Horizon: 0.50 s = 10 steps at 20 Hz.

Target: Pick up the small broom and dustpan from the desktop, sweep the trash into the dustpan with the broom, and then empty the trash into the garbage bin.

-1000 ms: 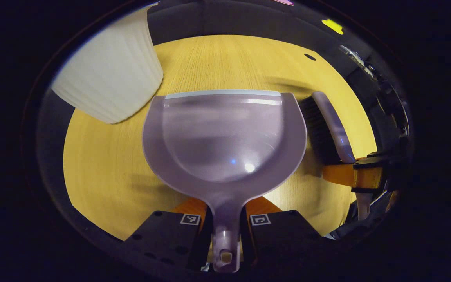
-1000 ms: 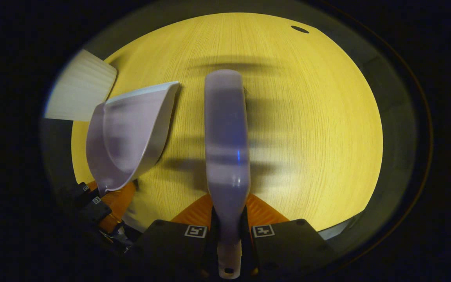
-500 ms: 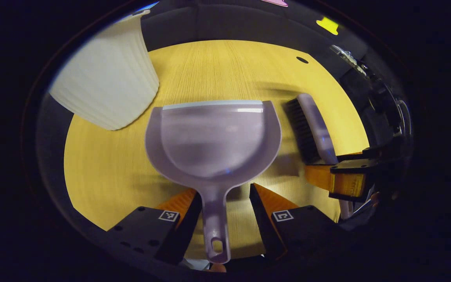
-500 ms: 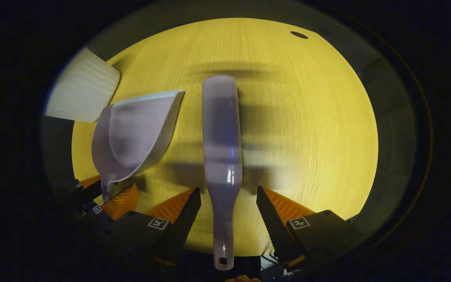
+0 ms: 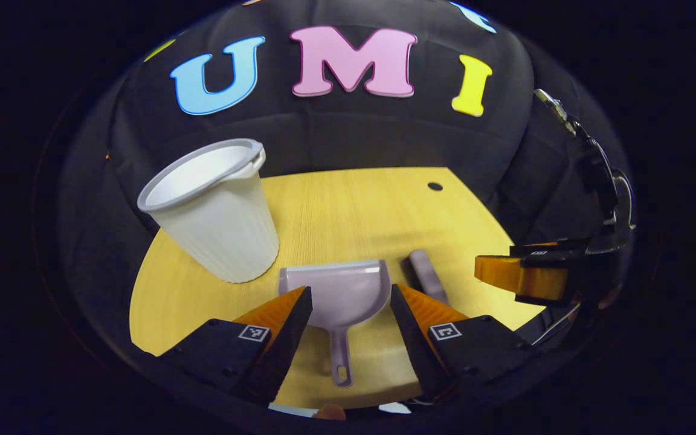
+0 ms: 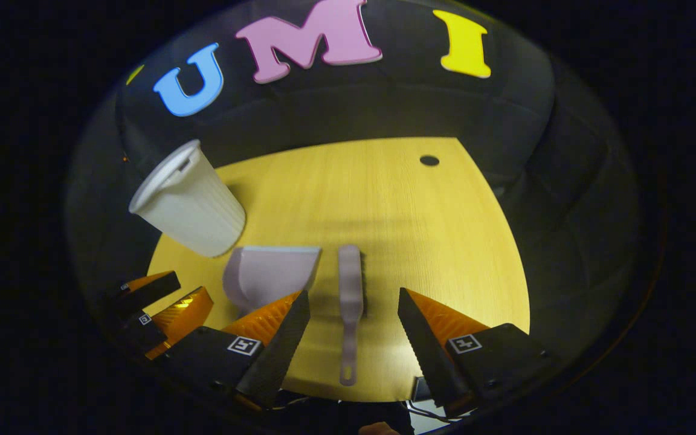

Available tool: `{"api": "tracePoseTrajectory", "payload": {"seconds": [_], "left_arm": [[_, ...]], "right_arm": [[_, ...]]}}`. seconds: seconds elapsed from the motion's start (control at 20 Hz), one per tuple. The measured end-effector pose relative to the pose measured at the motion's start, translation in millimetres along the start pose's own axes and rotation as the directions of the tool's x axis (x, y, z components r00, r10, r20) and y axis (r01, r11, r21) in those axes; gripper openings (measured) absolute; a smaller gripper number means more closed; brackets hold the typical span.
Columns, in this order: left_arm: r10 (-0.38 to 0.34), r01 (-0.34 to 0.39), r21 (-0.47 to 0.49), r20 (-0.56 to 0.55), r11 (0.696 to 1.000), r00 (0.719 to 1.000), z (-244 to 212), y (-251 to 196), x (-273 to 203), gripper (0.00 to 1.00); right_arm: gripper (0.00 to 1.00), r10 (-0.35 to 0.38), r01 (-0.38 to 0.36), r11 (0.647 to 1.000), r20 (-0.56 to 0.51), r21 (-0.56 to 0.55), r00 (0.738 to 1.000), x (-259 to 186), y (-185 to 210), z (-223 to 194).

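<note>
Left gripper view gives me a yellow wood-grain surface (image 5: 348, 205) against the booth's black cloth wall, with a white ribbed garbage bin (image 5: 212, 211) standing at its left. My left tool (image 5: 348, 302) and right tool (image 6: 353, 305) are both spread apart, gripping nothing. Between them lie the pale lilac dustpan (image 5: 336, 290), flat with its handle toward me, and just beside it the matching broom (image 6: 350, 284).
</note>
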<state>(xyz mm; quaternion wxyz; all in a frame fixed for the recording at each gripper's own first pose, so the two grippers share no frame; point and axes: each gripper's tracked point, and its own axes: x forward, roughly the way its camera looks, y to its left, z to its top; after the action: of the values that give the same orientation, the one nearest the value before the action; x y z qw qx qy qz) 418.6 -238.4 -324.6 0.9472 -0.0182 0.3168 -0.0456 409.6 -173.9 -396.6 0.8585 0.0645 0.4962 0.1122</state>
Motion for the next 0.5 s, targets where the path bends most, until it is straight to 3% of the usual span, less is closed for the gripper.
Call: {"api": "tracePoseTrajectory", "payload": {"seconds": [0.05, 0.1, 0.15, 0.2, 0.35, 0.5], "left_arm": [[-0.001, 0.0, 0.007, 0.124, 1.0, 0.992, 15.1, 6.6, -16.0, 0.79], [0.017, -0.027, 0.034, 0.265, 0.999, 0.964, 35.1, 16.4, -31.4, 0.79], [0.023, -0.048, 0.055, 0.394, 0.997, 0.919, 60.6, 23.4, -43.5, 0.79], [0.015, -0.052, 0.07, 0.45, 0.996, 0.893, 70.8, 29.9, -52.6, 0.78], [0.036, -0.076, 0.07, 0.46, 0.995, 0.887, 61.2, 30.4, -48.7, 0.76], [0.026, -0.055, 0.041, 0.507, 0.998, 0.862, 60.4, 53.5, -79.9, 0.76]], "right_arm": [[0.96, -0.009, 0.012, 1.0, 0.111, -0.025, 0.994, -16.4, 7.2, 23.3], [0.96, -0.037, 0.052, 0.997, 0.241, -0.056, 0.97, -30.6, 9.8, 48.3], [0.96, -0.064, 0.095, 0.993, 0.353, -0.07, 0.933, -43.3, 11.1, 66.6], [0.95, -0.067, 0.106, 0.992, 0.421, -0.071, 0.905, -55.6, 17.8, 77.2], [0.95, -0.056, 0.099, 0.994, 0.528, -0.054, 0.848, -63.4, 27.0, 80.7], [0.95, -0.048, 0.105, 0.992, 0.566, -0.069, 0.823, -60.7, 24.7, 80.5]]}}
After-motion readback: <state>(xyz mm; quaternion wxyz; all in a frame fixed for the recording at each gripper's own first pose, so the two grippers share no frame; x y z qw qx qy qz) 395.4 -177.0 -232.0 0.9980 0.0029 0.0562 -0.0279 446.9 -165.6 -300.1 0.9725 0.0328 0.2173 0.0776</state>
